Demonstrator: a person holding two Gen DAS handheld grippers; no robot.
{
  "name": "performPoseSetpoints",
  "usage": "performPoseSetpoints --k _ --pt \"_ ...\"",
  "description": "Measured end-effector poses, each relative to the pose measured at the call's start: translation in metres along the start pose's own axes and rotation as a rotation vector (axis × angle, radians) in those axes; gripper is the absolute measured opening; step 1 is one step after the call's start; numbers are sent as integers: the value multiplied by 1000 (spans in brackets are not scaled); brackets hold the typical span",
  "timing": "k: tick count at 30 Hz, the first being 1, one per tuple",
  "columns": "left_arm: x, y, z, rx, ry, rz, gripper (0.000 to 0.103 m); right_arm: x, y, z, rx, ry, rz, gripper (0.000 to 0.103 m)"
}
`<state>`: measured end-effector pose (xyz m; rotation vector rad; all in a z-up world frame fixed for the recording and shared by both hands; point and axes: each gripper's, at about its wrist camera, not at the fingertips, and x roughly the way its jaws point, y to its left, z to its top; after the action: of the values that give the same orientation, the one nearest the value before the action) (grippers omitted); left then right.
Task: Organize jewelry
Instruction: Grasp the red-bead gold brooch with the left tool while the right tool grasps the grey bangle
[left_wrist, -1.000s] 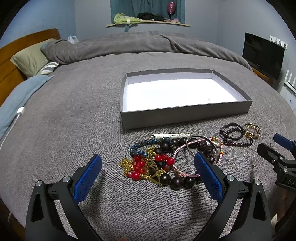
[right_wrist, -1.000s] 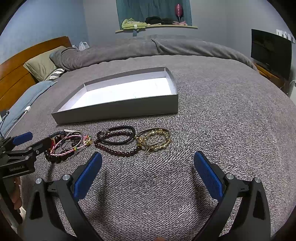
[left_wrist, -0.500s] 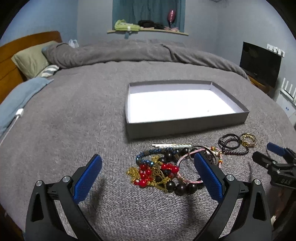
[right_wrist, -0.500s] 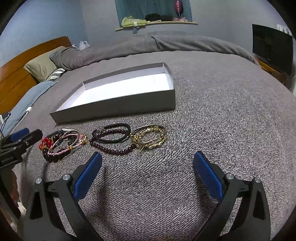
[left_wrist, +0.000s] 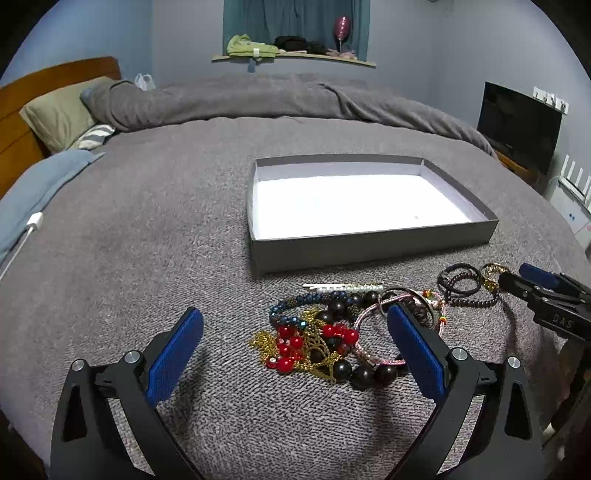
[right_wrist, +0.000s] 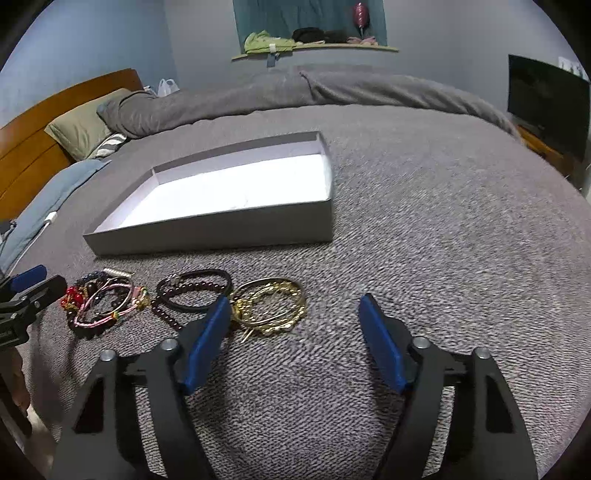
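A tangled jewelry pile (left_wrist: 325, 332) of red beads, gold chain, dark beads and a pink cord bracelet lies on the grey bedspread, just ahead of my left gripper (left_wrist: 295, 321), which is open and empty. The same pile (right_wrist: 99, 306) shows at the left of the right wrist view. Beside it lie a black hair tie with a dark bead bracelet (right_wrist: 195, 295) and gold bracelets (right_wrist: 273, 306). My right gripper (right_wrist: 293, 306) is closing; the gold bracelets lie near its left finger, untouched by the pads. An empty grey box (left_wrist: 369, 247) with a white floor sits behind the jewelry.
A pearl hair clip (left_wrist: 343, 286) lies between the pile and the box. A rolled grey duvet (left_wrist: 258, 96), pillows (left_wrist: 59, 114) and a wooden headboard are at the back left. A dark TV (left_wrist: 517, 129) stands at the right, and a white charger cable (left_wrist: 33, 225) at the left.
The right gripper's jaws have narrowed, and its left finger now stands beside the gold bracelets. The left gripper stays wide open, and the jewelry has not moved.
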<state>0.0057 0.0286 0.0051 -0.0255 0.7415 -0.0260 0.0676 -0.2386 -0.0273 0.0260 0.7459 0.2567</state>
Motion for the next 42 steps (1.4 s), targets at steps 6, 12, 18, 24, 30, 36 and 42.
performPoseSetpoints --k 6,12,18,24,30,36,42 --pt "1 4 1 -12 3 -1 99 6 13 -1 -49 26 22 56" --pt "2 8 0 -22 6 -4 99 15 16 4 -84 33 9 54" --pt "2 8 -1 -23 9 -2 99 22 21 7 -121 37 -9 52" --pt "5 11 -1 -41 24 -9 99 16 21 8 -120 9 -17 49" --pt "3 18 0 -64 23 -24 99 -1 20 5 -115 -58 -22 49" --pt "0 35 5 -87 34 -35 99 -22 10 3 -56 -133 -14 49" --pt "1 60 9 -160 35 -49 95 -25 2 6 -29 -140 1 49"
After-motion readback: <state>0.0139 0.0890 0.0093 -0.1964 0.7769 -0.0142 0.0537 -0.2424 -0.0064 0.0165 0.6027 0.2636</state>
